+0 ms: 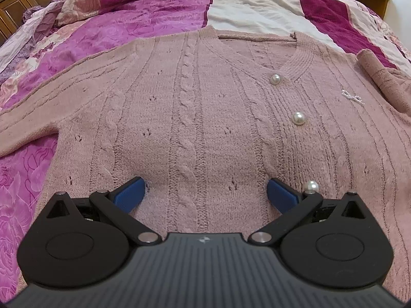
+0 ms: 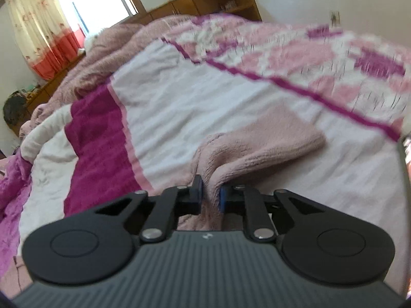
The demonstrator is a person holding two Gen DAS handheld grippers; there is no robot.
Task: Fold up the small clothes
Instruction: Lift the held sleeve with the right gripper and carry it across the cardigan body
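Observation:
A dusty-pink cable-knit cardigan (image 1: pixel 195 107) with pearl buttons (image 1: pixel 298 118) lies flat, front up, on the bed. My left gripper (image 1: pixel 206 192) is open and rests low on its body, the blue pads (image 1: pixel 129 193) spread wide and pressed into the knit. One sleeve lies off to the left; the other sleeve (image 1: pixel 380 77) shows bunched at the right edge. In the right wrist view that pink sleeve (image 2: pixel 259 146) stretches away over the white bedding, its cuff at the far end. My right gripper (image 2: pixel 212 192) is shut on a fold of the sleeve near its closer end.
The bed is covered by a patchwork quilt (image 1: pixel 143 20) in magenta, pink and white (image 2: pixel 179 97). Wooden cabinets (image 2: pixel 205 0) stand behind the bed, and a curtained window (image 2: pixel 43 25) is at the far left. A fluffy pink blanket (image 2: pixel 115 43) lies bunched at the back.

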